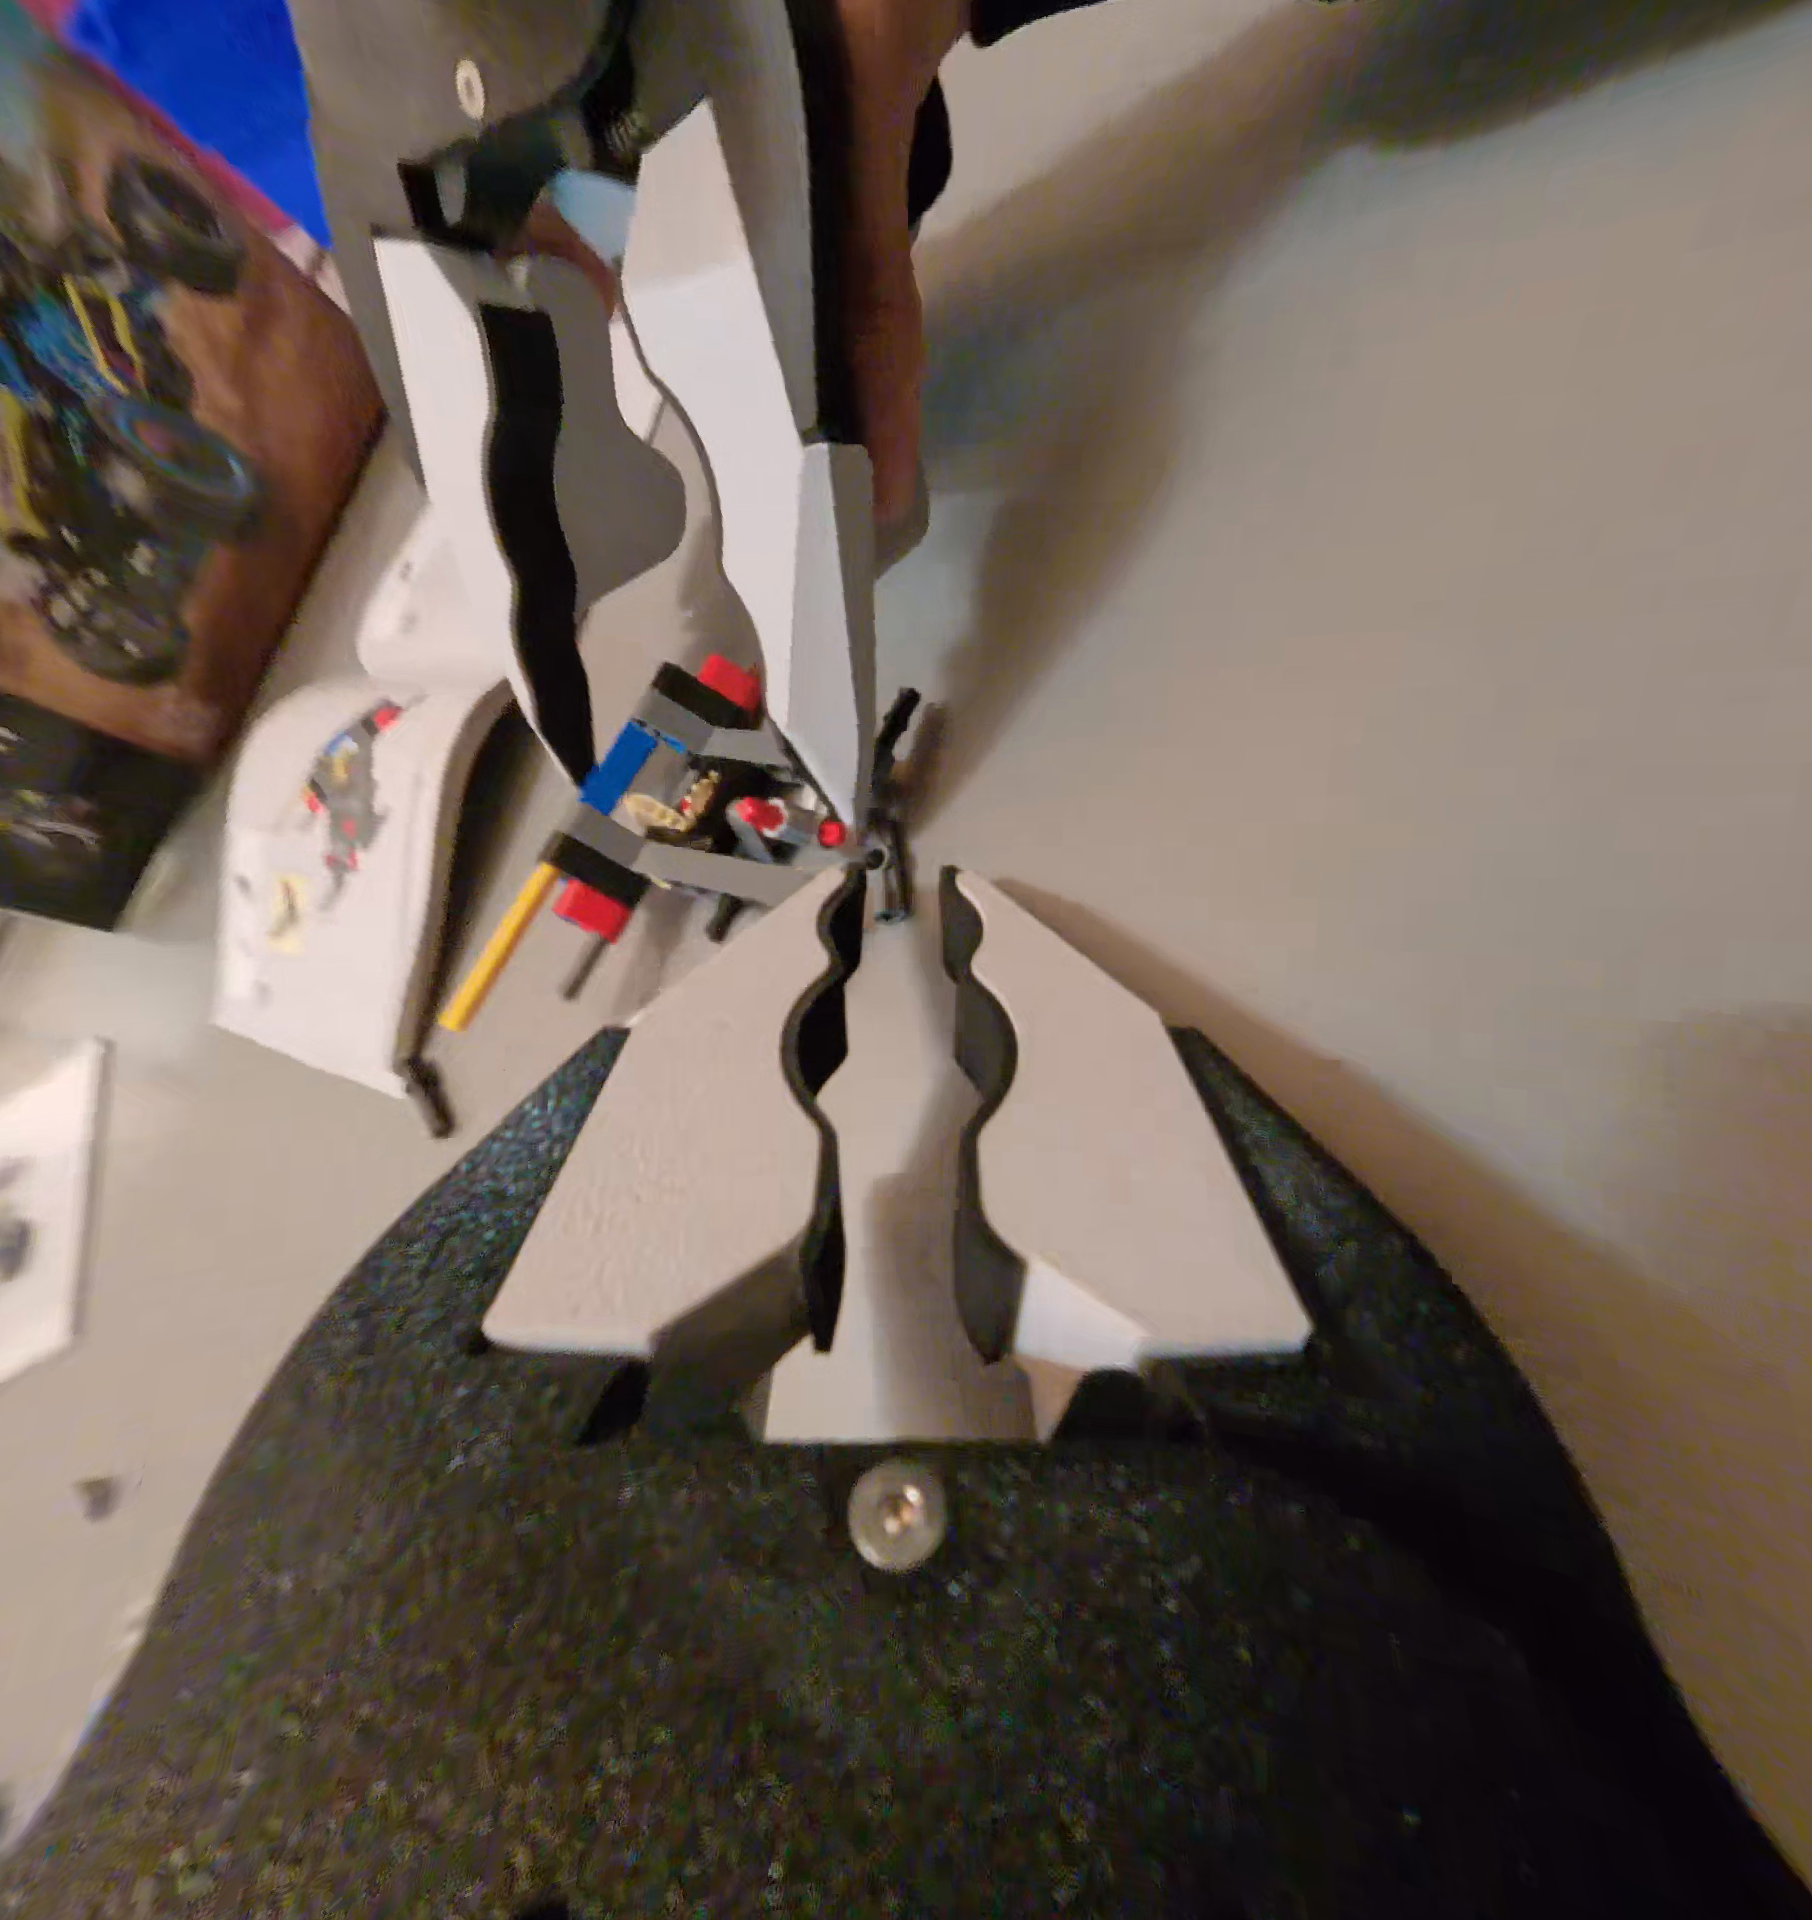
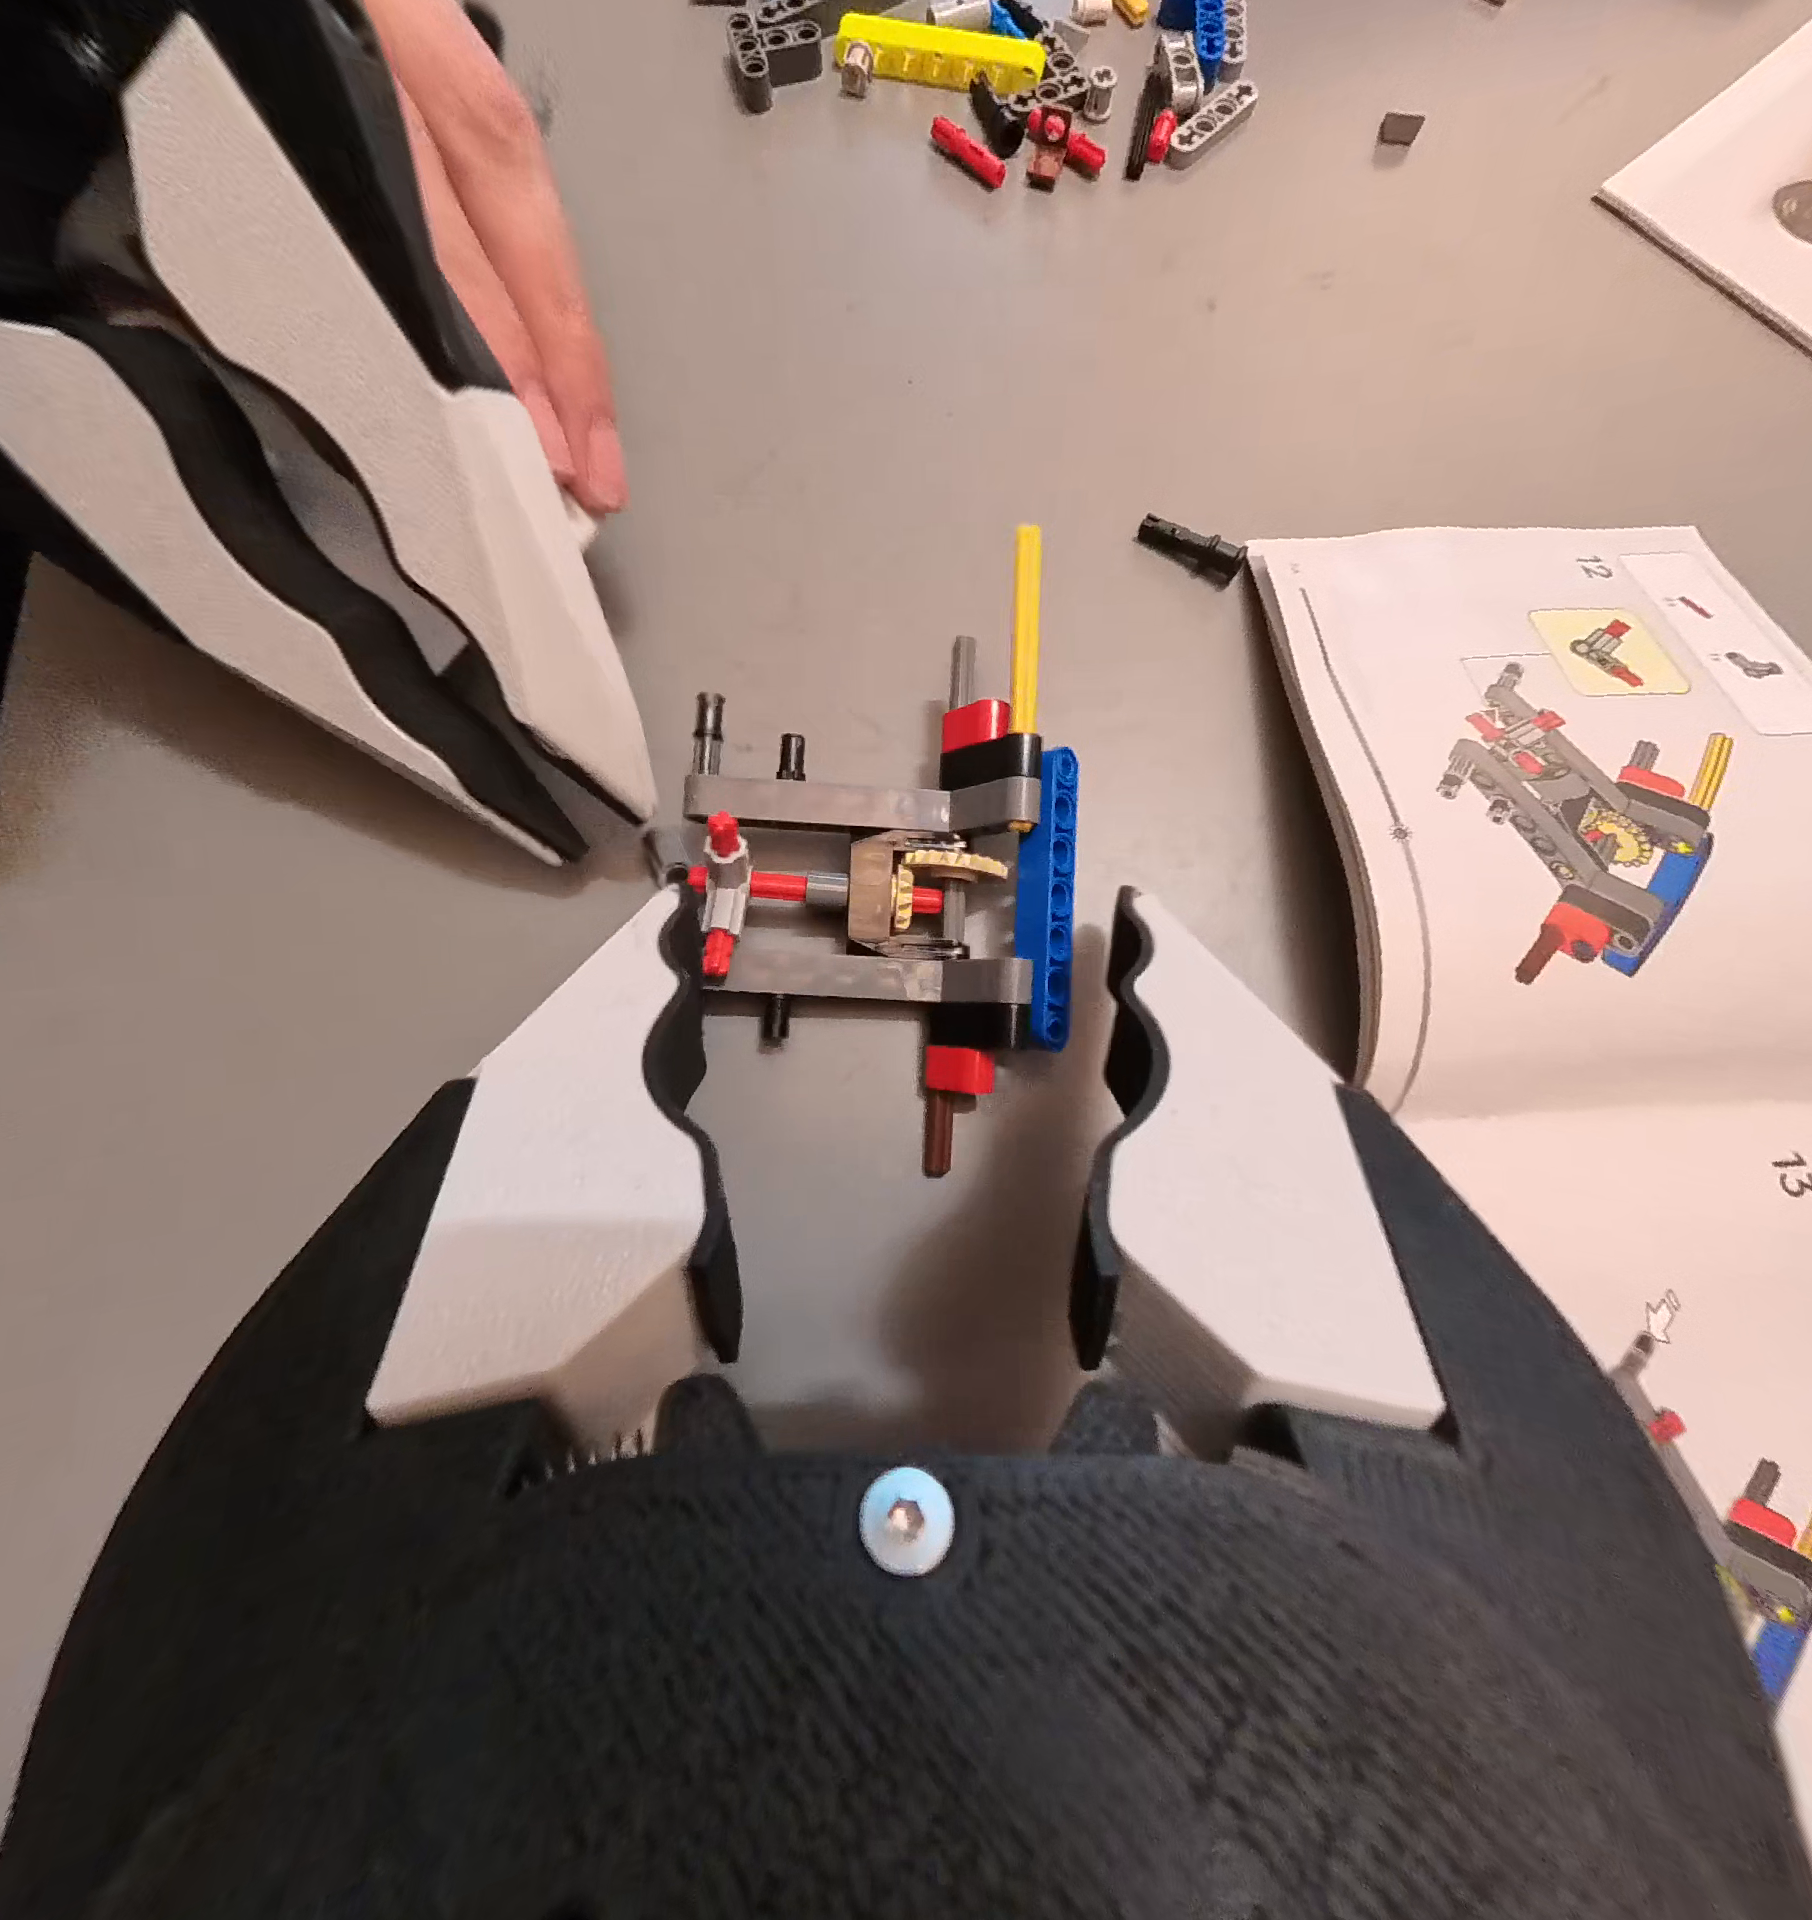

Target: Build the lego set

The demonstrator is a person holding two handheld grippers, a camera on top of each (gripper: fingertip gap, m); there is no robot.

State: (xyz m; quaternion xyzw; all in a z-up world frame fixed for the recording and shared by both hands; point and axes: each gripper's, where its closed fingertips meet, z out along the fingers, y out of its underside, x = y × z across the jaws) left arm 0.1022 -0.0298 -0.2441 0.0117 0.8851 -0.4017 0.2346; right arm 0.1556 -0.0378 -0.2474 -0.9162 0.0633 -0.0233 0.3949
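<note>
Between the wide-open fingers of the right gripper (image 2: 897, 914), which hold nothing, the half-built model (image 2: 881, 883) lies flat on the grey table (image 2: 881, 416). At its left end the left gripper (image 2: 611, 831) has its tips almost together; they seem to pinch a small dark pin (image 1: 886, 862), but I cannot tell this surely. I judge the pin should go straight into the frame hole while the right gripper steadies the blue beam (image 2: 1053, 894). Farther right lies the open manual (image 2: 1556, 790), farthest the loose parts (image 2: 985, 83).

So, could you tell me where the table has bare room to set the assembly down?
Bare table lies between the assembly and the loose-parts pile. It is crowded toward the open booklet and where the left gripper meets the assembly.
</note>
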